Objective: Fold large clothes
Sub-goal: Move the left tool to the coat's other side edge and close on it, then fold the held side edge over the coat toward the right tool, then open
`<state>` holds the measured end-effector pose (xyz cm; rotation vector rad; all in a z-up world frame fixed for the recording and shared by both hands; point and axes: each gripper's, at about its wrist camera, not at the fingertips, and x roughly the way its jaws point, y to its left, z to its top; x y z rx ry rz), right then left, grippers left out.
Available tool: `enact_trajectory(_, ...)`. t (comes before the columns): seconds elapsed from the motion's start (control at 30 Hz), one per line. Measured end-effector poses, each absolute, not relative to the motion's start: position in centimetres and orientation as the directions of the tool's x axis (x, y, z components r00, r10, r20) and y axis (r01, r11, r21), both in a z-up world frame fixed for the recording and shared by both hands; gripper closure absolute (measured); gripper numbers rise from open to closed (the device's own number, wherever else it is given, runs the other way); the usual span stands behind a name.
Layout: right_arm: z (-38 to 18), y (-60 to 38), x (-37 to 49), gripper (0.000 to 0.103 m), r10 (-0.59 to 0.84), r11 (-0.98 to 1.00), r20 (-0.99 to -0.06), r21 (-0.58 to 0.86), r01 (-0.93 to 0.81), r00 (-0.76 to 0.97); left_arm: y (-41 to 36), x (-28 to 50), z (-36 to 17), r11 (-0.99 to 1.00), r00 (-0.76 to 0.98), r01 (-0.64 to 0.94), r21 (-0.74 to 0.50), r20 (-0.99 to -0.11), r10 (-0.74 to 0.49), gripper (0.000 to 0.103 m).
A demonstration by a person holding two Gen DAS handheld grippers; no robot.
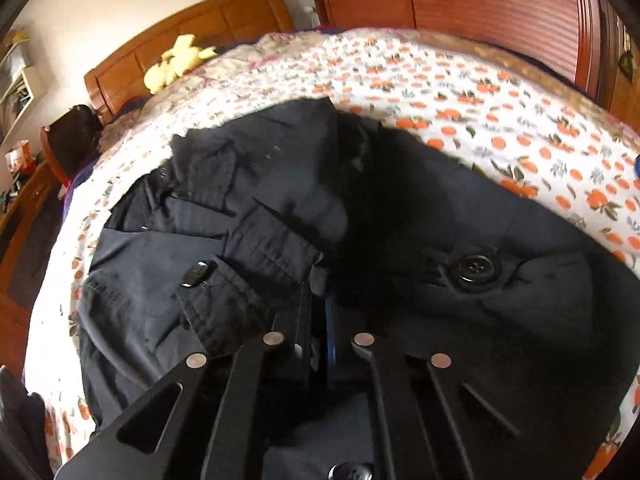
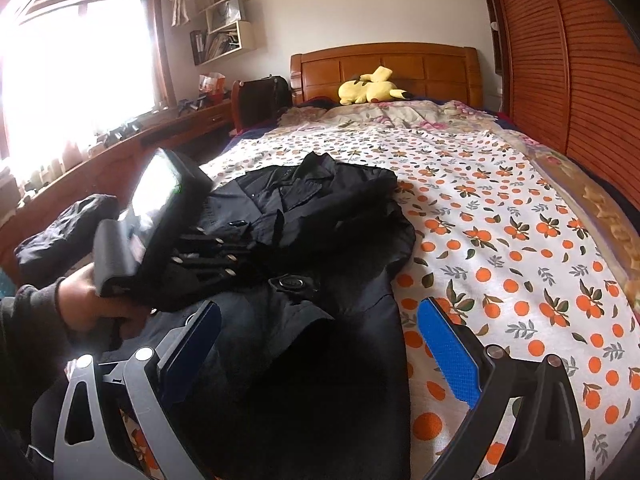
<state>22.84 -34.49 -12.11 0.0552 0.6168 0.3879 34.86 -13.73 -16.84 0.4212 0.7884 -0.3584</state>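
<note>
We have the black coat (image 2: 320,248) spread on the orange-print bedsheet (image 2: 500,240), mid-fold. Our left gripper (image 1: 320,320) is clenched on coat fabric at its tips; our right gripper (image 2: 320,344) hangs released above the hem, which it should pinch next.

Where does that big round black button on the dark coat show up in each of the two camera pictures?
Left wrist view: the big button sits right of centre on the dark coat, just beyond the closed jaws.
Right wrist view: the same button lies near the middle, on the coat's waist, beside the other handheld tool.
Shared landmark: the yellow plush toy by the wooden headboard.
</note>
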Motion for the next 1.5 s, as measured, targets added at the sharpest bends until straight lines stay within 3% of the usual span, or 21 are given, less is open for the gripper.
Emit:
enact_trajectory(0.33,-12.6,-32.6,23.5,0.008,0.37,0.924,-0.566,0.147,-0.352,0.736,-7.5,30.9,-10.6,0.916,0.776,0.344,0.207,-0.611,-0.154,0.098)
enact_trajectory(0.57,-13.0,-32.0,24.0,0.008,0.367,0.924,-0.578,0.14,-0.355,0.729,-3.0,27.3,-10.2,0.942,0.8,0.28,0.187,-0.587,-0.122,0.098)
enact_trajectory(1.03,-13.7,-31.3,24.2,0.008,0.359,0.925,-0.593,0.126,-0.357,0.72,4.6,25.5,-15.1,0.981,0.753,0.121,0.154,-0.658,0.01,0.098)
enact_trajectory(1.2,-13.9,-31.2,24.3,0.008,0.363,0.923,-0.594,0.125,-0.363,0.718,6.3,24.9,-15.5,0.988,0.738,0.109,0.113,-0.675,-0.004,0.094)
enact_trajectory(1.27,-14.0,-31.0,24.3,0.008,0.365,0.922,-0.595,0.123,-0.368,0.716,6.6,24.2,-15.4,0.988,0.741,0.111,0.105,-0.672,-0.012,0.088)
enact_trajectory(1.3,-14.0,-30.9,24.3,0.008,0.365,0.921,-0.597,0.121,-0.37,0.715,6.6,23.8,-15.4,0.989,0.744,0.108,0.106,-0.668,-0.01,0.079)
enact_trajectory(1.37,-14.1,-30.6,24.3,0.008,0.366,0.919,-0.601,0.115,-0.376,0.711,6.6,22.9,-15.0,0.988,0.757,0.114,0.105,-0.653,-0.018,0.054)
enact_trajectory(1.4,-14.2,-30.5,24.3,0.008,0.366,0.919,-0.602,0.112,-0.379,0.71,6.7,22.2,-14.7,0.988,0.771,0.112,0.107,-0.636,-0.018,0.033)
enact_trajectory(1.43,-14.2,-30.4,24.2,0.008,0.366,0.918,-0.603,0.11,-0.381,0.708,6.7,21.7,-14.4,0.988,0.785,0.112,0.111,-0.619,-0.02,0.023)
enact_trajectory(1.5,-14.3,-30.1,24.2,0.008,0.366,0.917,-0.607,0.107,-0.384,0.705,6.9,20.8,-13.9,0.988,0.8,0.109,0.112,-0.6,-0.02,0.02)
